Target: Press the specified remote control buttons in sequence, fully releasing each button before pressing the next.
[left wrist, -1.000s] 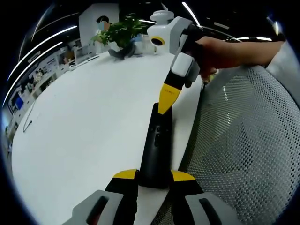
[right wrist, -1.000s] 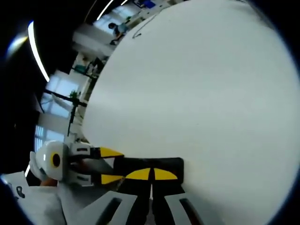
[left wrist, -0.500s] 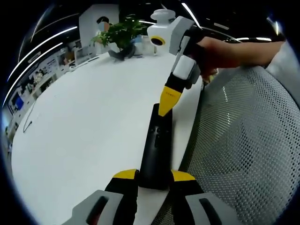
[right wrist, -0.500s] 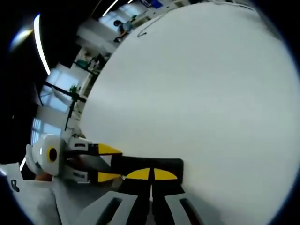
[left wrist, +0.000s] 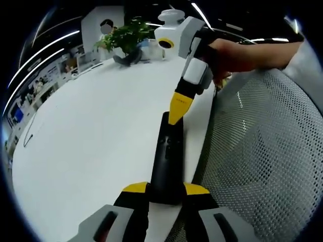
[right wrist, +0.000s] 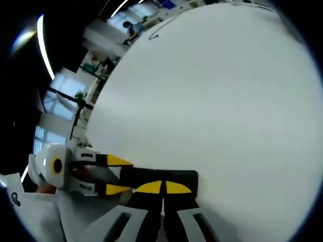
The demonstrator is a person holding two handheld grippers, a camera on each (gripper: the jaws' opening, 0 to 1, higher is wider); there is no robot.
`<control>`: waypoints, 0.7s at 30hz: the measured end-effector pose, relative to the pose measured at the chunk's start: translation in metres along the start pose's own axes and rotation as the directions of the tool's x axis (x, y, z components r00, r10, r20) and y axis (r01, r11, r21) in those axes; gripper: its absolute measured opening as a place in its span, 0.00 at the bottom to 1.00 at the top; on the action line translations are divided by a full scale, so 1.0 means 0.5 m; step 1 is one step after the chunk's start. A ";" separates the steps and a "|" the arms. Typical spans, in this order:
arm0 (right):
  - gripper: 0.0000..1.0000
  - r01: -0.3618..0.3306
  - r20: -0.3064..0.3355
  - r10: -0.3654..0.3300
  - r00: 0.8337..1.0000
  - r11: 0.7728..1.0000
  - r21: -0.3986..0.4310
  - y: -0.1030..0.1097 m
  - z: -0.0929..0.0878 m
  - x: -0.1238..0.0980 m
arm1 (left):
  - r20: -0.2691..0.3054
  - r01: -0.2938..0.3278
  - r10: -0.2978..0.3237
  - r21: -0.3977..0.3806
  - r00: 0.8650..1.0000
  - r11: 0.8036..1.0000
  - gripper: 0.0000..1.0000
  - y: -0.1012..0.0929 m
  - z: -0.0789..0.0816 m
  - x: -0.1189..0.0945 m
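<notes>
A long black remote control (left wrist: 169, 151) lies lengthwise on the white table (left wrist: 91, 136), near its right edge. My left gripper (left wrist: 166, 189) is shut on the remote's near end, one yellow jaw on each side. My right gripper (left wrist: 177, 108), held by a hand, comes down from the upper right. Its jaws are shut together and their yellow tip meets the remote's far end. In the right gripper view the right gripper (right wrist: 162, 187) is shut with its tips over the remote (right wrist: 186, 177). The left gripper (right wrist: 118, 175) holds the remote from the left.
A grey mesh chair back (left wrist: 257, 151) stands close along the table's right edge. A potted plant (left wrist: 123, 38) sits at the far end of the table. A thin cable (left wrist: 28, 131) lies at the far left. Office shelves and windows stand beyond the table.
Both views have shifted slightly with the hands. The right gripper's tip stays at the remote's far end, and the left gripper keeps its hold.
</notes>
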State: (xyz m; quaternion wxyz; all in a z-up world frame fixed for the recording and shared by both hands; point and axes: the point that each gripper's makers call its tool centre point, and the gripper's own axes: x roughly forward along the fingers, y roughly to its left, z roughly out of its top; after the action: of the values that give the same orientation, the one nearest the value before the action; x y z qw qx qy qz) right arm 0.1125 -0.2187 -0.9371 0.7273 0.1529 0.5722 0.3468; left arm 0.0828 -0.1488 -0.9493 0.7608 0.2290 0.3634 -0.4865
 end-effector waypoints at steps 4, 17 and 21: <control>0.00 0.013 -0.004 -0.013 1.000 1.000 -0.013 -0.003 0.002 -0.003 | 0.002 0.010 -0.010 0.009 1.000 1.000 0.23 -0.005 0.002 0.002; 0.00 0.002 0.023 -0.001 1.000 1.000 -0.024 0.007 0.011 0.003 | 0.011 0.031 -0.032 0.032 0.999 0.999 0.23 -0.012 0.009 0.008; 0.00 0.004 0.008 -0.004 1.000 0.999 -0.032 0.006 0.006 0.008 | 0.011 0.030 -0.030 0.029 0.999 0.999 0.24 -0.011 0.009 0.008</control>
State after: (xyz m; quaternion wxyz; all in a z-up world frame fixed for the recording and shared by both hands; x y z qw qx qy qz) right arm 0.1148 -0.2132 -0.9372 0.7326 0.1415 0.5640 0.3537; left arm 0.0801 -0.1567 -0.9494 0.7520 0.2318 0.3552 -0.5045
